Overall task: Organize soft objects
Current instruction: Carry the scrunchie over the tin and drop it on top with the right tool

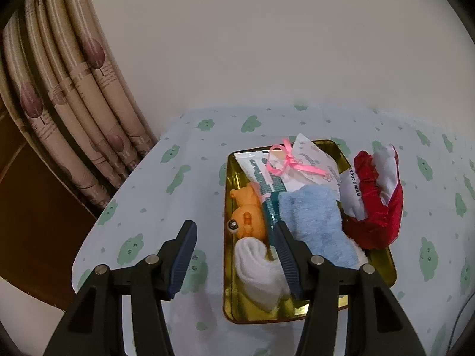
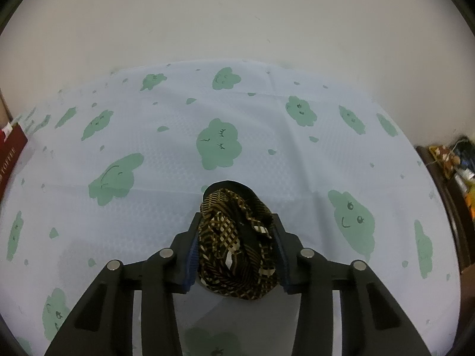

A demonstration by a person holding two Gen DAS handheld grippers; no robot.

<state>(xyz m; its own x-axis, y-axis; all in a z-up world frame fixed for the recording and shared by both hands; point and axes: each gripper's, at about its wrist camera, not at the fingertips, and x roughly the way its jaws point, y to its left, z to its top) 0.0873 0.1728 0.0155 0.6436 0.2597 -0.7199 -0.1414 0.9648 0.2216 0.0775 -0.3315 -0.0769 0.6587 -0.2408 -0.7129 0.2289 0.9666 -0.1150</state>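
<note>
A gold metal tray [image 1: 383, 264] on the cloud-print tablecloth [image 1: 166, 195] holds an orange plush toy [image 1: 248, 216], a rolled white sock [image 1: 258, 270], a fluffy blue cloth [image 1: 314, 222], a white packet with teal print [image 1: 255, 166] and a white sachet tied with pink ribbon [image 1: 308, 160]. A red and white sleep mask [image 1: 377, 201] hangs over the tray's right rim. My left gripper [image 1: 235, 224] hovers open over the tray's near left part, holding nothing. In the right wrist view, my right gripper [image 2: 237, 218] is shut on a bunched dark brown and gold patterned cloth [image 2: 234, 243] just above the tablecloth [image 2: 166, 154].
Beige patterned curtains [image 1: 74, 89] hang left of the table, against a plain wall. The table's left edge [image 1: 98, 216] drops off near the tray. A dark red box [image 2: 12, 145] sits at the table's far left, and a cluttered dark shelf [image 2: 454, 163] stands beyond its right edge.
</note>
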